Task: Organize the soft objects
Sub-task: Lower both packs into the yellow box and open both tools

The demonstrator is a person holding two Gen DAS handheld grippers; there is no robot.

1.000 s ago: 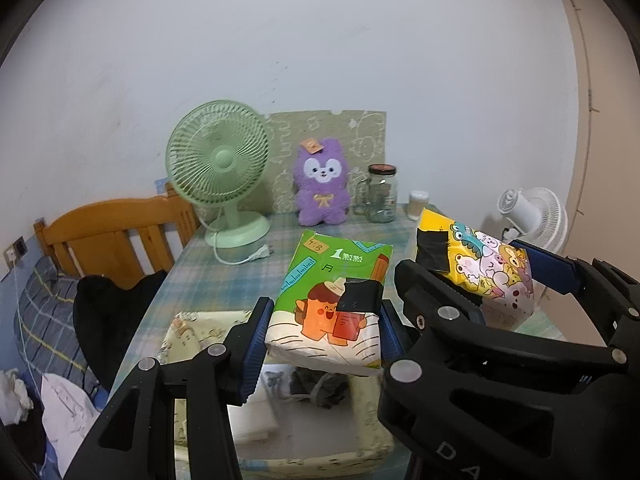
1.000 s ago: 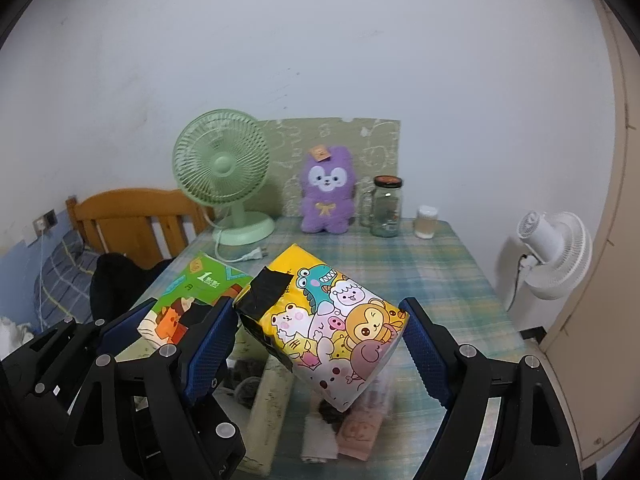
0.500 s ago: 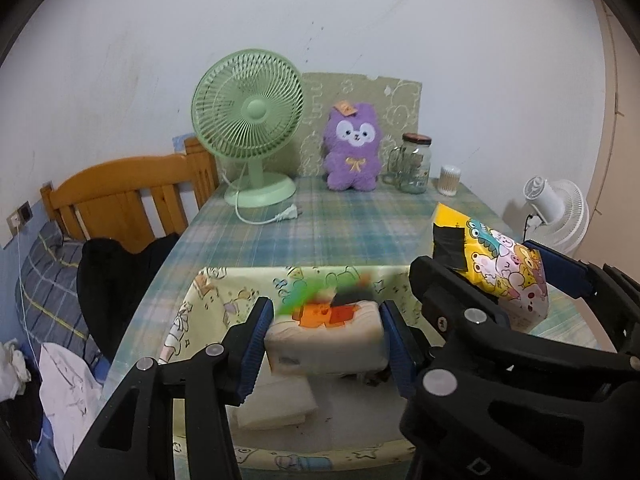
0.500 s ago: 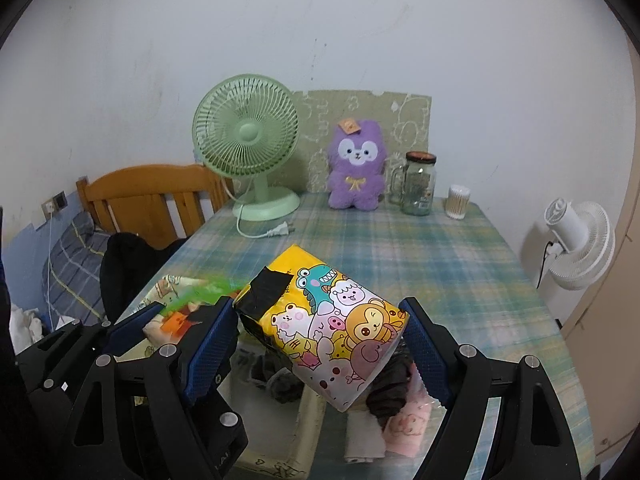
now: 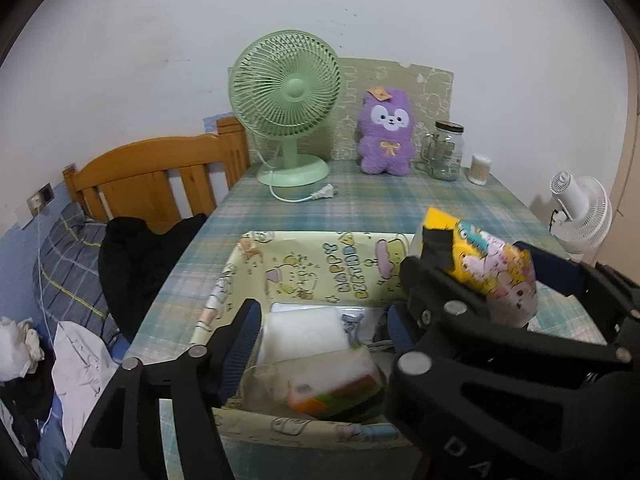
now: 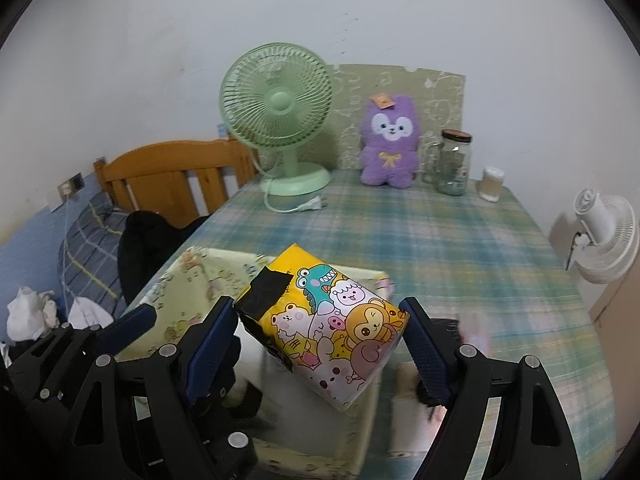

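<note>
Your bench (image 5: pixel 400 204) wears a green-blue plaid cloth against a white wall, with a green fan (image 5: pixel 286 92), a purple plush (image 5: pixel 386 132) and a glass jar (image 5: pixel 447 150) at the back — a wooden bed frame (image 5: pixel 160 172) stands left. Your left claw (image 5: pixel 322 330) has just been opening, and the green-and-orange tissue pack (image 5: pixel 332 386) lies loose in the "HAPPY BIRTHDAY" fabric bin (image 5: pixel 304 264), long axis running left-right. Your right claw (image 6: pixel 320 340) grips the yellow cartoon tissue pack (image 6: pixel 332 328) over the bin — tilted, its black-taped end pointing up-left.

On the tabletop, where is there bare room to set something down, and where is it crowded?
Free: the plaid tablecloth between the pale yellow fabric bin and the back row. Crowded: the back edge, with green desk fan, purple plush and glass jar, and the bin's inside.
</note>
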